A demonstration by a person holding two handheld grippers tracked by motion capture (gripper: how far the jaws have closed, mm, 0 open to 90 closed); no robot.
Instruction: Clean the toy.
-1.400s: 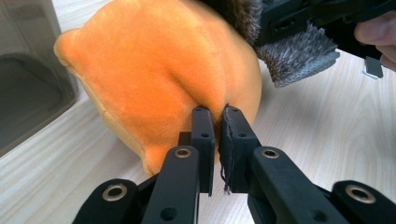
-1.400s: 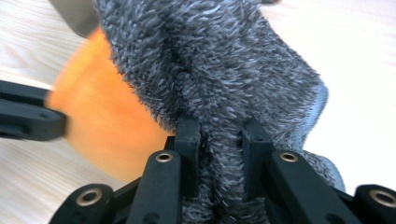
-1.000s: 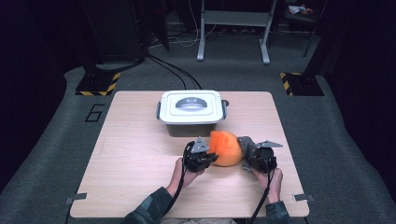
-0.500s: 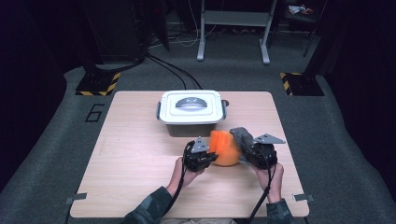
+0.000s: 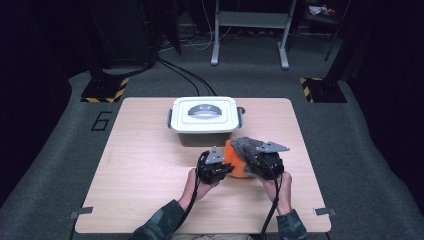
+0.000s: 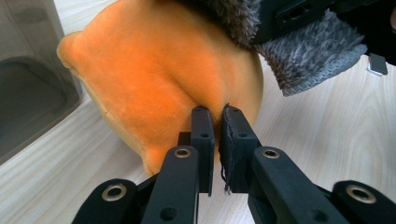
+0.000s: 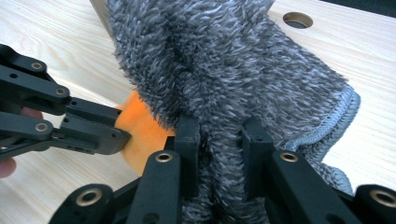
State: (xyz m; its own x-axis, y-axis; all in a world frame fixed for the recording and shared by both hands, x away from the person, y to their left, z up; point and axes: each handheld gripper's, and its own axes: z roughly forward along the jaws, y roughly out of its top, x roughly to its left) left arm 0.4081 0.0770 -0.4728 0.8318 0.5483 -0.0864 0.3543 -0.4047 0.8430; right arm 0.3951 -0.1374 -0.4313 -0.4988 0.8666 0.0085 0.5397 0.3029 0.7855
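Grippers meet near the middle of the pale wooden table, somewhat toward its near edge and right of centre. Left gripper has its two black jaws pressed almost together, pinching a fold of the soft orange plush cloth. Right gripper is clamped on a fuzzy grey microfibre cloth, which drapes over the top of the orange one.

High view places both cloths just in front of the white lidded plastic box, which stands at the far edge of the table, about mid-width; the lid carries a grey recessed handle. Whether the orange cloth touches the box cannot be told from there.

Left gripper view adds detail: the jaw tips bite a crease low on the orange plush, a loose dark thread hangs at one jaw, and the grey cloth overhangs from above with its stitched hem clear. The box wall stands close beside the orange plush.

Right gripper view shows the grey pile bunched between its jaws, the left gripper against the orange cloth, and a round hole in the table top.

Writing: a dark numeral 6 on the grey floor covering beside the table's far left corner.

Open table lies wide to the left, with a narrower strip along the right edge.
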